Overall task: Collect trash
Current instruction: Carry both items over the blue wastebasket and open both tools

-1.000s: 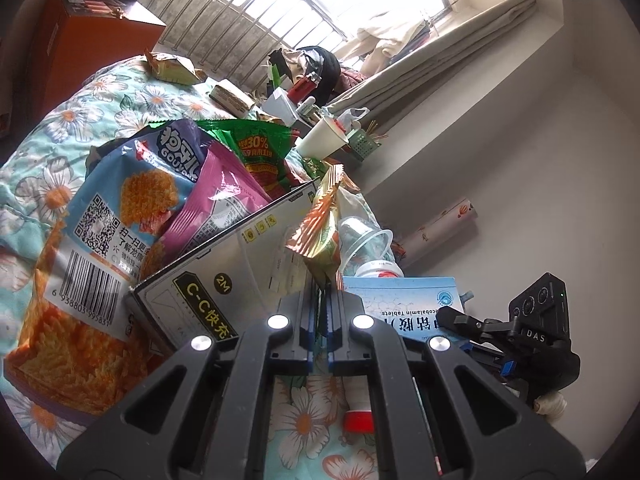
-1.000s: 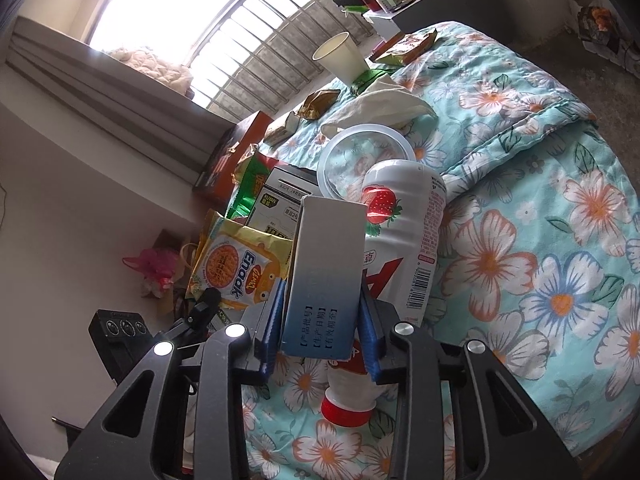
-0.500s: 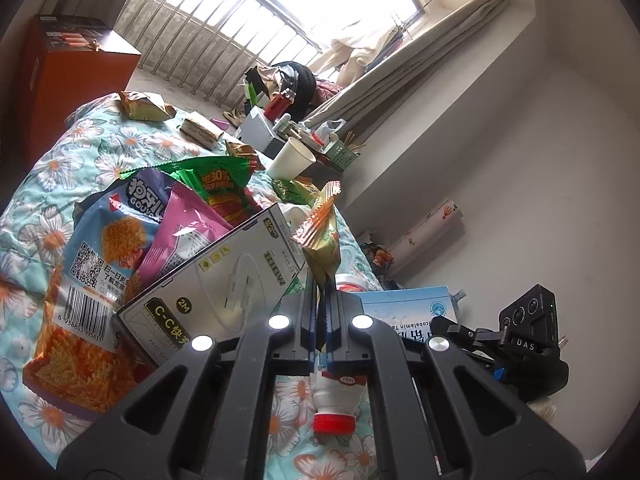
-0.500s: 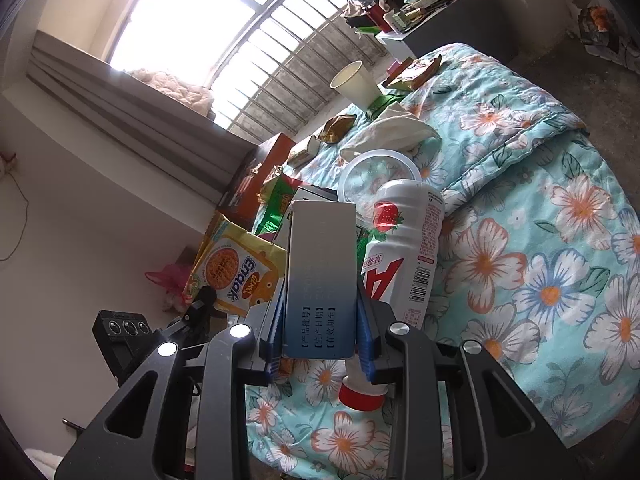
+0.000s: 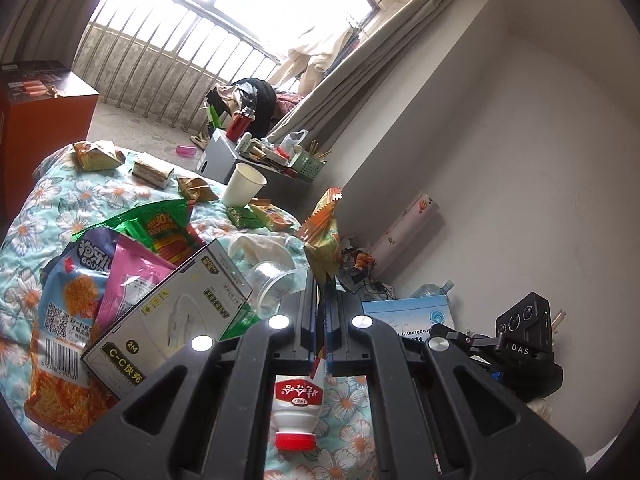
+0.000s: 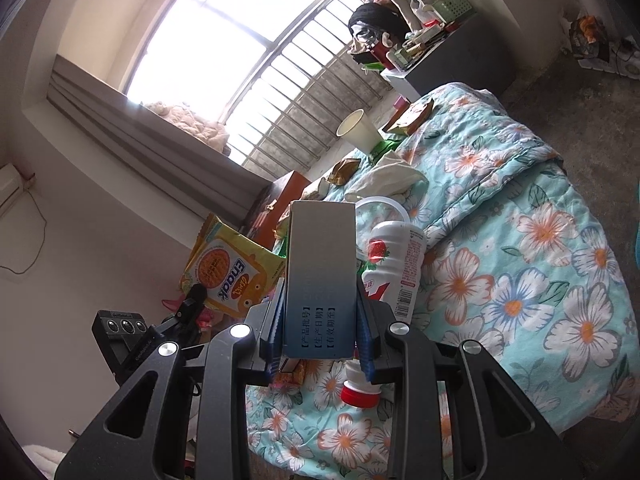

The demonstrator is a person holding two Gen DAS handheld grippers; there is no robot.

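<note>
Lifting now: both claws carry a catch up off the floral bed (image 6: 520,280); against the view a second back, the litter sits lower and further off in each wrist view.
Left claw (image 5: 319,300): pinched almost fully together on the tail of an orange-and-green snack wrapper (image 5: 323,240), which stands upright above the tips.
Right claw (image 6: 320,320): part open, pads pressed to both sides of a grey-blue carton (image 6: 322,276); the grip narrowed a touch early in the last second, then held.
Meaning for the task: two pieces are off the bed; my judgement is that both go next to a bin or bag, none of which I can see.
Landmark: the strawberry drink bottle (image 5: 298,404), lying on the bed with its red cap toward me.
Beyond the bottle: a clear plastic cup (image 5: 276,280) on its side, then crumpled white paper (image 5: 256,246).
Left of the bottle: a white cable box (image 5: 168,312) leaning on a heap of snack bags (image 5: 80,320).
Far beyond the bottle: a paper cup (image 5: 244,184) standing upright, small wrappers just beside it.
In the way: nothing blocks the rise; the heap left of the bottle is crowded, so later picks there risk dragging neighbours.
Risk: the wrapper is held only by a thin edge and could slip out.
</note>
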